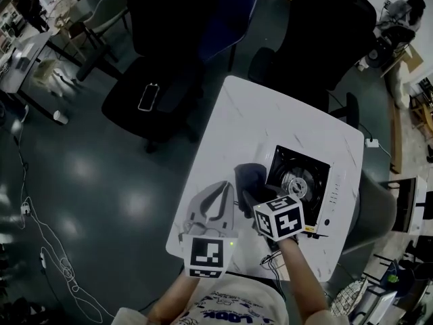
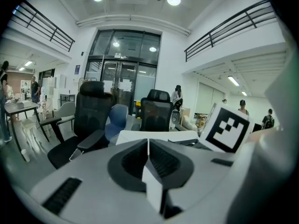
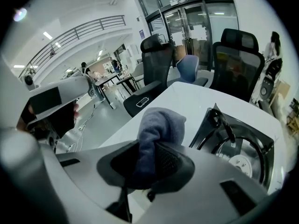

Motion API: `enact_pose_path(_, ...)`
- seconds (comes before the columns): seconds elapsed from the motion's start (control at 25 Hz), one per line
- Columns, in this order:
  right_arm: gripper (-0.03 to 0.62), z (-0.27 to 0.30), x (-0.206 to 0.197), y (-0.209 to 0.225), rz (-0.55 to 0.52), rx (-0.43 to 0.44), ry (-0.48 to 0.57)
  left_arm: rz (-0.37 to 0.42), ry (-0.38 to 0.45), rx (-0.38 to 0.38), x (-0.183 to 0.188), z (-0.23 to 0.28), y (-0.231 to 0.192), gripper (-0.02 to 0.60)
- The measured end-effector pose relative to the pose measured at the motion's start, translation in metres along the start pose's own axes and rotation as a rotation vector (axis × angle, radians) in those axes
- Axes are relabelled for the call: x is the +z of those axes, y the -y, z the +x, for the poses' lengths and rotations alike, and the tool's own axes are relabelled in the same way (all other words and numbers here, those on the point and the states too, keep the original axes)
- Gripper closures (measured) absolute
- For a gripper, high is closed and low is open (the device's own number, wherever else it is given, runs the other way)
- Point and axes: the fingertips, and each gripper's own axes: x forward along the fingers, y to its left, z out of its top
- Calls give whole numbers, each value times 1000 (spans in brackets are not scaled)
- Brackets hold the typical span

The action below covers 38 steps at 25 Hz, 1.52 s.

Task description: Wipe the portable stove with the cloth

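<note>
A black portable stove (image 1: 298, 185) with a white control strip sits on the right half of the white table (image 1: 237, 114). My right gripper (image 1: 250, 198) is shut on a grey-blue cloth (image 1: 250, 178) just left of the stove. In the right gripper view the cloth (image 3: 159, 125) bulges out above the jaws, with the stove's burner and pan supports (image 3: 238, 148) close on the right. It hangs beside the stove, apart from it. My left gripper (image 1: 223, 189) is over the table's near left part, shut with nothing in it. The left gripper view has its fingers (image 2: 161, 160) pressed together.
Black office chairs (image 1: 162, 39) and a blue chair (image 1: 233, 5) stand beyond the table's far edge. A phone (image 1: 148, 97) lies on one seat. Cables (image 1: 54, 249) trail on the dark floor at left. The table's left edge runs close to my left gripper.
</note>
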Motion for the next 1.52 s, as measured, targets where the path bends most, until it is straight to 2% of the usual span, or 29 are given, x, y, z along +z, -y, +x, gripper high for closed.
enact_pose_path(0.48,499,13,30,38,29,-15,6,35,-48,-24,-1,37,9,560)
enact_pose_path(0.92,499,25,54,61,-4,-35,-7,33,-97,-71,-18,73,16,560)
enact_pose_path(1.16,499,29,65,74,18,-38,-4,77,-121,-84,-25,89,23,560)
enact_pose_path(1.52,499,32,85,98,5,-58,-17,64,-146,-118,-33,103,31,560)
